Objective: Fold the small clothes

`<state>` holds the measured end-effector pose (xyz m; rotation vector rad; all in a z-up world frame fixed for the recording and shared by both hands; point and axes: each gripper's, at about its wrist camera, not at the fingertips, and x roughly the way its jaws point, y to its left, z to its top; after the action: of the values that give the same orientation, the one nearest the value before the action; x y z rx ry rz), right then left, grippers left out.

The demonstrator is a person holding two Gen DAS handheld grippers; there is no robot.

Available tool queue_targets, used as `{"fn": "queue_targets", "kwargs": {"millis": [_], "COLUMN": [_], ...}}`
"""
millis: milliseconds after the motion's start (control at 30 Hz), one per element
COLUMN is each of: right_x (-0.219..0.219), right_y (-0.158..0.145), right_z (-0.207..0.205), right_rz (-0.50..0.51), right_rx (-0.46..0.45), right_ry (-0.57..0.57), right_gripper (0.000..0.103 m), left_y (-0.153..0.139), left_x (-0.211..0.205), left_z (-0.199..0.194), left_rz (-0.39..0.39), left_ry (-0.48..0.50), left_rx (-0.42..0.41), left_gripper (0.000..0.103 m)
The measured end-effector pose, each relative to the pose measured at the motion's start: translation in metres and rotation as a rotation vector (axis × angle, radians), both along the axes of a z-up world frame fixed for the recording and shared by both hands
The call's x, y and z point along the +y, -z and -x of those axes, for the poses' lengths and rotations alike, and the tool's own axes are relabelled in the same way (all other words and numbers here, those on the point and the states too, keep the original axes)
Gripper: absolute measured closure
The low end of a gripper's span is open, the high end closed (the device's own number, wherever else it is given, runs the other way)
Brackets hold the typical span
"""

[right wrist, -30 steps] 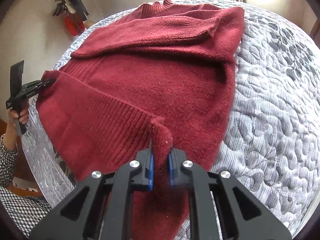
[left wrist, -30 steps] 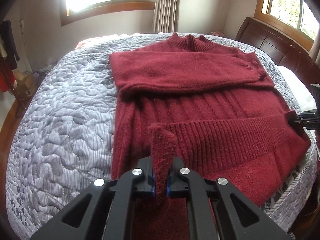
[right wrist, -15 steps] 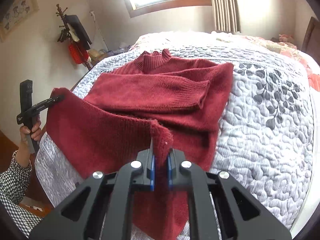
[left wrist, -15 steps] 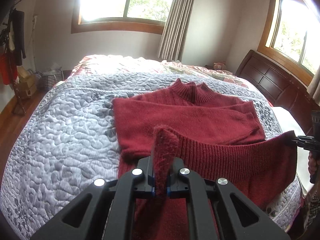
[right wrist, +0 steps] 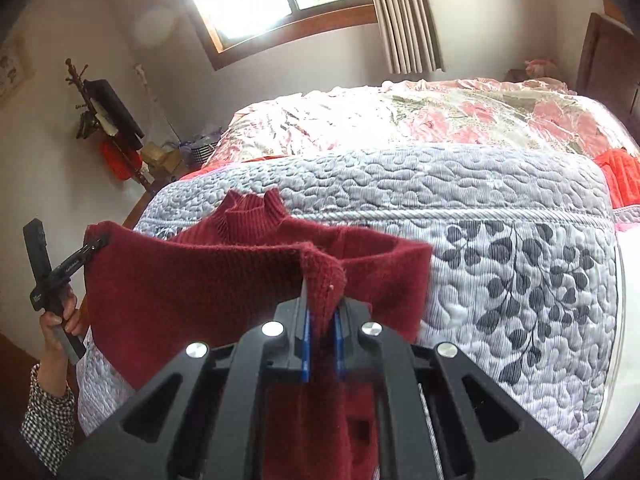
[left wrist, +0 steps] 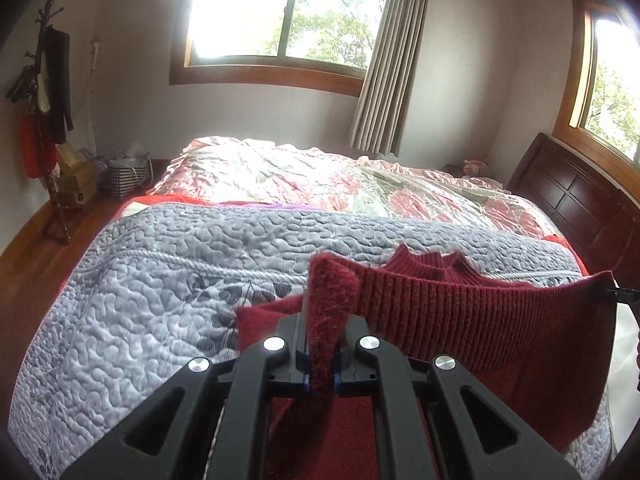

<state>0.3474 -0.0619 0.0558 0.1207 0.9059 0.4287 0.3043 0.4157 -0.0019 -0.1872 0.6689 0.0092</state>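
While both tongs, left (left wrist: 320, 364) and right (right wrist: 322, 346), pinch the sweater (right wrist: 200, 292) hem above the bed (right wrist: 480, 240), uneven lowering could skew the fold.

I log the sweater (left wrist: 472, 312) as fuzzy red knit, hem ribbed. Quilt (left wrist: 160, 288) is grey stitched cloth, puckered, matt. Both grippers, left gripper (left wrist: 320, 354) and right gripper (right wrist: 322, 330): matt black plastic, shiny metal screws. Headboard (left wrist: 580, 196) is glossy dark wood.
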Motion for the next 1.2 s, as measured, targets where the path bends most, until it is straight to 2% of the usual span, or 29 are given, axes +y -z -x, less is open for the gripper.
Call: {"fn": "queue_targets", "kwargs": {"millis": [200, 367, 633, 800, 900, 1000, 1033, 1067, 1200], "right_x": [0.006, 0.006, 0.000, 0.000, 0.000, 0.000, -0.002, -0.004, -0.010], "right_y": [0.017, 0.048, 0.087, 0.104, 0.109, 0.095, 0.089, 0.081, 0.066], "right_z": [-0.054, -0.086, -0.104, -0.109, -0.108, -0.094, -0.087, -0.076, -0.022], "right_rz": [-0.008, 0.007, 0.012, 0.019, 0.031, 0.023, 0.033, 0.035, 0.066], "right_rx": [0.034, 0.089, 0.137, 0.158, 0.163, 0.150, 0.140, 0.122, 0.115], "right_ry": [0.045, 0.081, 0.119, 0.130, 0.133, 0.119, 0.115, 0.098, 0.010], "right_gripper": [0.096, 0.096, 0.096, 0.095, 0.093, 0.076, 0.062, 0.054, 0.053], "left_y": [0.026, 0.057, 0.094, 0.111, 0.113, 0.102, 0.096, 0.090, 0.072], "left_x": [-0.002, -0.006, -0.008, -0.002, 0.003, 0.013, 0.019, 0.024, 0.045], "left_z": [-0.057, -0.085, -0.108, -0.115, -0.115, -0.105, -0.096, -0.087, -0.030], "left_rz": [-0.044, -0.078, -0.098, -0.064, -0.049, 0.009, 0.048, 0.075, 0.137], "left_ry": [-0.022, -0.022, -0.018, -0.035, -0.056, -0.039, -0.024, -0.012, 0.031], "left_rx": [0.076, 0.153, 0.223, 0.266, 0.287, 0.308, 0.307, 0.300, 0.291], "left_gripper": [0.096, 0.096, 0.095, 0.092, 0.080, 0.063, 0.054, 0.048, 0.039]}}
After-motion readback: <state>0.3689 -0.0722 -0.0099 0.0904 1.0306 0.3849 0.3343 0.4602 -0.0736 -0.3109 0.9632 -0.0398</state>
